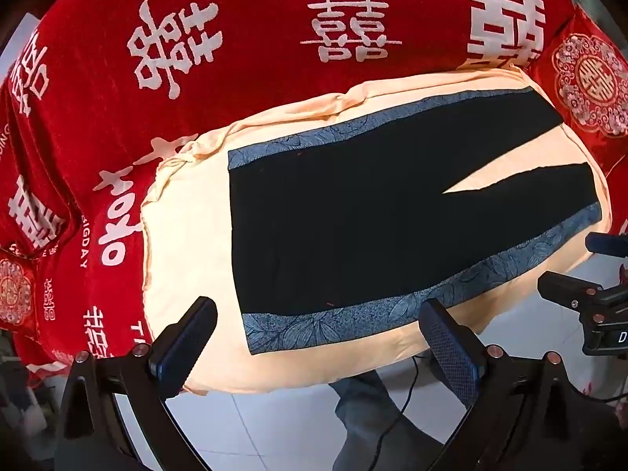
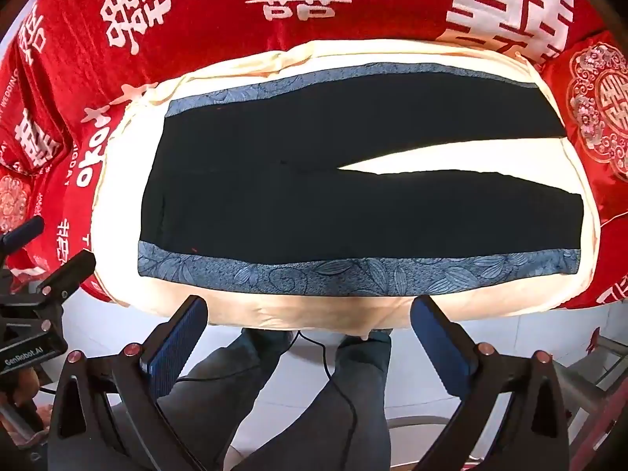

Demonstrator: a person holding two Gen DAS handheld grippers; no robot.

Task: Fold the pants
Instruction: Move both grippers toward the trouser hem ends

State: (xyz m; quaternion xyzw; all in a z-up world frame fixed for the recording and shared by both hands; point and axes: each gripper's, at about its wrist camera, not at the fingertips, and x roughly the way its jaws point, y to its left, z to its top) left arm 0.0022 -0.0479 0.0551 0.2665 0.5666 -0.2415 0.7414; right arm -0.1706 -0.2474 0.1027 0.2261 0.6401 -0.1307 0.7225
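Observation:
Black pants (image 1: 353,216) with blue floral side stripes lie flat on a cream cloth (image 1: 188,235), waistband to the left, the two legs spread apart to the right. They also show in the right wrist view (image 2: 314,196). My left gripper (image 1: 318,337) is open and empty, hovering at the near edge by the waistband corner. My right gripper (image 2: 310,333) is open and empty, held just off the near edge of the cream cloth (image 2: 117,216), below the near blue stripe (image 2: 353,274).
The cream cloth covers a surface in front of a red blanket (image 1: 235,39) with white characters. A red embroidered cushion (image 2: 600,110) lies at the right. White floor tiles, the person's legs (image 2: 274,384) and a black cable (image 2: 337,376) are below.

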